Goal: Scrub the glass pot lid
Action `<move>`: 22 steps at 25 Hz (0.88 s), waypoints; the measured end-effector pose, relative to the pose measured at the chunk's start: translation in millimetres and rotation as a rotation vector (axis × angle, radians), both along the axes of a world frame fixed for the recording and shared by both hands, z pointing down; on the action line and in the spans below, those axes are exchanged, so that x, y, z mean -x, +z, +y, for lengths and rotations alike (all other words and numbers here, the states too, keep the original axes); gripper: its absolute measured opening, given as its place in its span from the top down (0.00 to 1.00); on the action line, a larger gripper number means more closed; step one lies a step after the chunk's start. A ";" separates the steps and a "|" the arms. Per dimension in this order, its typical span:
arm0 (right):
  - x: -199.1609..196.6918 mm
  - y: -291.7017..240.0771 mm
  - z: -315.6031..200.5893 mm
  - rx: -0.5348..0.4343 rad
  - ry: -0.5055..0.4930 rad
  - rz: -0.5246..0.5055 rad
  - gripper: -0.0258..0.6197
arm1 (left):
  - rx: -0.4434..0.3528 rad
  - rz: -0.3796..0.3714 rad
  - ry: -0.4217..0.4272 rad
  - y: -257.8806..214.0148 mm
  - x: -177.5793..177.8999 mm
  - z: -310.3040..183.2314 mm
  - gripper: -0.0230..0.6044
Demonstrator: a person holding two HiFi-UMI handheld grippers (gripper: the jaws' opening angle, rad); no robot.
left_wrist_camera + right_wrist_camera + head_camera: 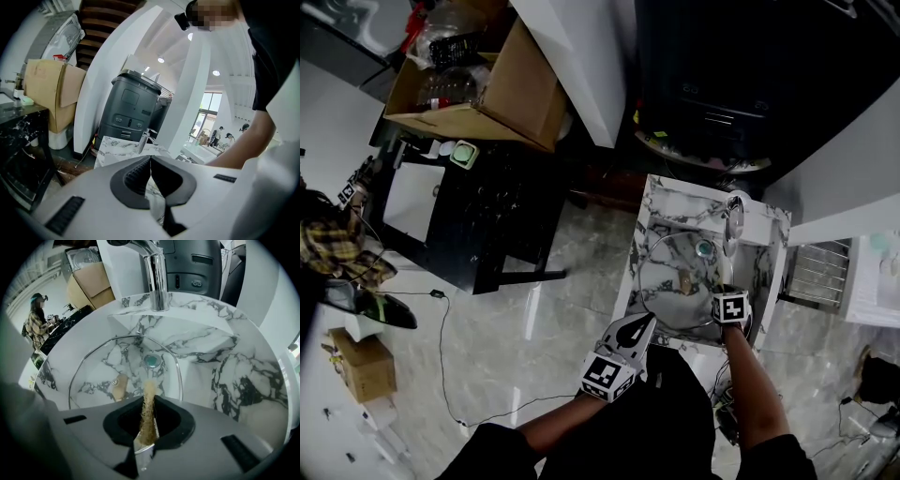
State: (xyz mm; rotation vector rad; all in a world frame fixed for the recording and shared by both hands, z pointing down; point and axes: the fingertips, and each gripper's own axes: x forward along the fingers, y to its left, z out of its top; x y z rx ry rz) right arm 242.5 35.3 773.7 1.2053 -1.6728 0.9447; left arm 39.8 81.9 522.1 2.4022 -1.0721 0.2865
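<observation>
Round clear glass pot lid [123,363] lies knob-up in white marble sink [211,310]: likely stiff, slick, breakable (best steadied at the rim). Right gripper [148,401] fingers clamp tan bristle brush [149,420]; left gripper [150,159] fingers closed, empty

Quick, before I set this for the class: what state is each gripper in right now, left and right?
Left gripper: shut, nothing between its jaws.
Right gripper: shut on a brush with tan bristles.
</observation>
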 end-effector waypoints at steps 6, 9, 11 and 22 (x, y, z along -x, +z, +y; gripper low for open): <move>10.2 -1.0 7.4 0.020 -0.052 0.019 0.87 | 0.004 0.011 -0.007 2.1 4.4 3.2 0.94; 17.5 1.2 7.6 0.009 -0.098 0.032 0.87 | -0.002 0.011 -0.002 2.2 6.2 3.3 0.94; 24.9 2.4 8.3 0.011 -0.127 0.029 0.87 | -0.002 0.012 0.001 3.0 8.2 3.7 0.94; 60.8 11.3 24.5 0.095 -0.204 0.014 0.87 | -0.012 0.013 0.000 5.7 30.7 -2.6 0.94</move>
